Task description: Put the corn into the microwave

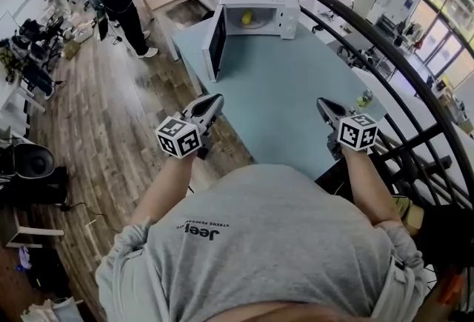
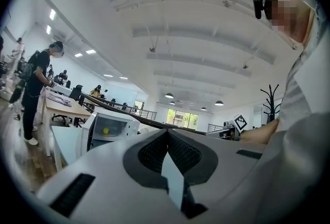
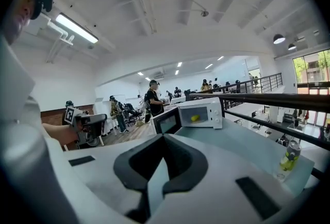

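Okay, head view: the microwave [image 1: 261, 8] stands at the far end of the light-blue tabletop [image 1: 281, 91], with its door [image 1: 215, 43] swung open to its left. The corn [image 1: 247, 17] sits inside the microwave's cavity, a small yellow lump. It is too small to tell its long axis or which way it points. The left tool [image 1: 212, 104] and right tool [image 1: 323, 107] are both held near the tabletop's near edge, well short of the microwave and aimed roughly toward it. The left tool is in front of the door side and the right tool is off to the microwave's right. The corn is well apart from both tools. A bottle [image 1: 364, 99] stands right of the microwave, near the tabletop's right edge.

Left gripper view: the jaws are pressed together with nothing between them. The microwave [image 2: 111, 127] is ahead and to the left, the corn [image 2: 105, 130] showing as a yellow dot inside it.

Right gripper view: the jaws are also closed together and empty. The microwave [image 3: 198, 114] is ahead and slightly right. Here the corn [image 3: 194, 118] looks a bit wider than tall, lying on the cavity floor far beyond the jaw tips.
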The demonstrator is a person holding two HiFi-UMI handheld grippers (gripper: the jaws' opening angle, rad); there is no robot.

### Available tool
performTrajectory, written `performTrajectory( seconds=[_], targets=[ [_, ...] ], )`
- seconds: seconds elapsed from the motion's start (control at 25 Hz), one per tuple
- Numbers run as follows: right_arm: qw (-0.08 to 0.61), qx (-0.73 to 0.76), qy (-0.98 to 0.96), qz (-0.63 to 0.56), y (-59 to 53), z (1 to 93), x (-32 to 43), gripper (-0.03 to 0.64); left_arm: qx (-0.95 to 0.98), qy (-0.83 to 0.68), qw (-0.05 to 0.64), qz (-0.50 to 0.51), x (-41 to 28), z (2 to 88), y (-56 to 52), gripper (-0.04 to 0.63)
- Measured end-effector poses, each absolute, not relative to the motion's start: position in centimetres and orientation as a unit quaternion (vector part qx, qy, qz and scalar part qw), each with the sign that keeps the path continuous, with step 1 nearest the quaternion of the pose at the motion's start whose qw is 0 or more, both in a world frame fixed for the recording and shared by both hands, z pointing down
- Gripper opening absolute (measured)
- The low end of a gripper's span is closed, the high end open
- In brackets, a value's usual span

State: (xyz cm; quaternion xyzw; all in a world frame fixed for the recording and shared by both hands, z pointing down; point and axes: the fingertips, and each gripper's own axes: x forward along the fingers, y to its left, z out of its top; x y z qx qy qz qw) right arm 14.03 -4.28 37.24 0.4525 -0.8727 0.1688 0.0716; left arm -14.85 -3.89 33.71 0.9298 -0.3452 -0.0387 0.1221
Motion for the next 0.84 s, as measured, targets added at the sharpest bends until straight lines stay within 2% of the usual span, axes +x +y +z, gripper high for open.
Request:
performTrajectory(
  seconds=[0.84],
  targets=[
    [0.096,0.435,-0.880,0.167,-4.3,37.5,15.3,0.015,0.921,-0.361,0.131,-0.059,-13.9,34.1,-3.2,0.018]
  ],
)
